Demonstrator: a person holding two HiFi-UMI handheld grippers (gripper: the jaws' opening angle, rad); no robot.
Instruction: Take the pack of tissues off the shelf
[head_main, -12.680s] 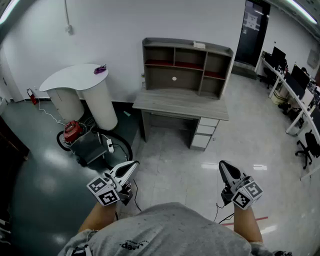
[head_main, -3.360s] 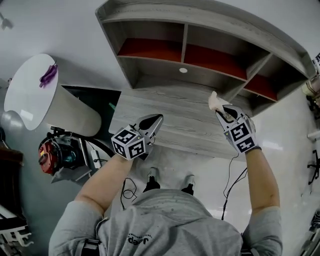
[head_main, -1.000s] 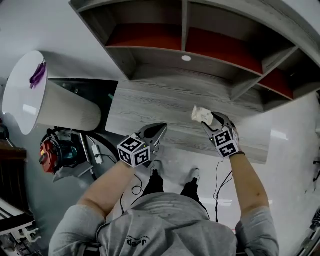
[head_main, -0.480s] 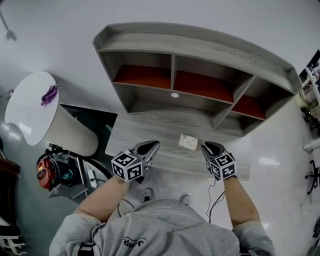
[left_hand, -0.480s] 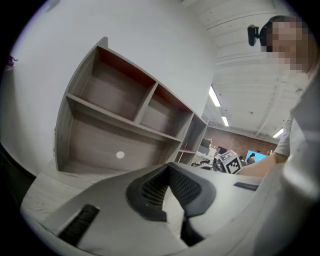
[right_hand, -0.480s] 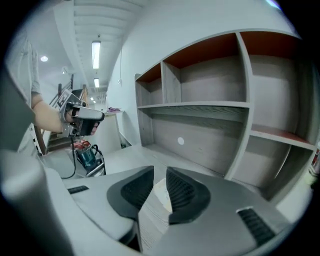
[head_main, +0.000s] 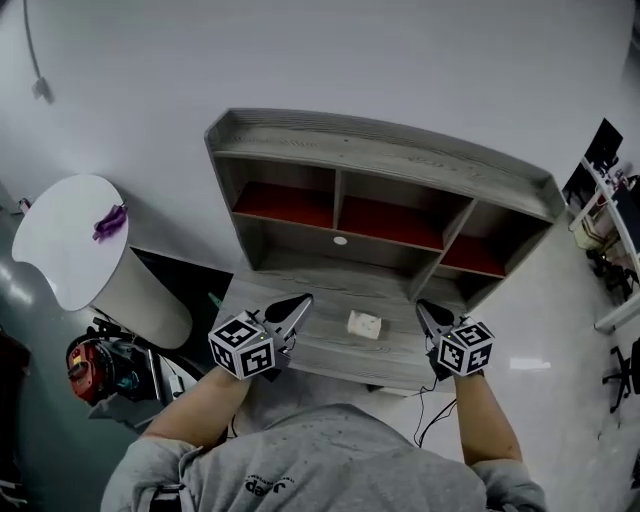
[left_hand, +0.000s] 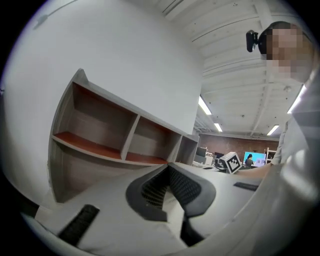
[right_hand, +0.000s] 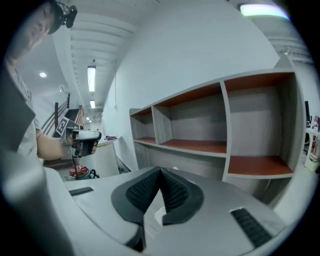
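Note:
The pack of tissues (head_main: 365, 324), small and white, lies on the grey desk top (head_main: 300, 345) below the shelf unit (head_main: 385, 160), between my two grippers. My left gripper (head_main: 297, 303) hangs to its left, shut and empty, apart from the pack. My right gripper (head_main: 423, 308) is to the pack's right with its jaws closing together and nothing between them. In the left gripper view the pads (left_hand: 175, 182) meet, facing the shelf (left_hand: 105, 150). In the right gripper view the pads (right_hand: 167, 190) also meet, with the red shelf boards (right_hand: 200, 146) ahead.
The shelf unit's compartments with red boards hold nothing I can see. A white round table (head_main: 65, 235) with a purple thing (head_main: 110, 222) stands at the left, a red device (head_main: 90, 365) on the floor below it. Office desks (head_main: 615, 190) are at the far right.
A second ago my right gripper held the tissue pack over the desk. It has let go, drawn back and closed; the pack now lies on the desk. The head view has pulled back.

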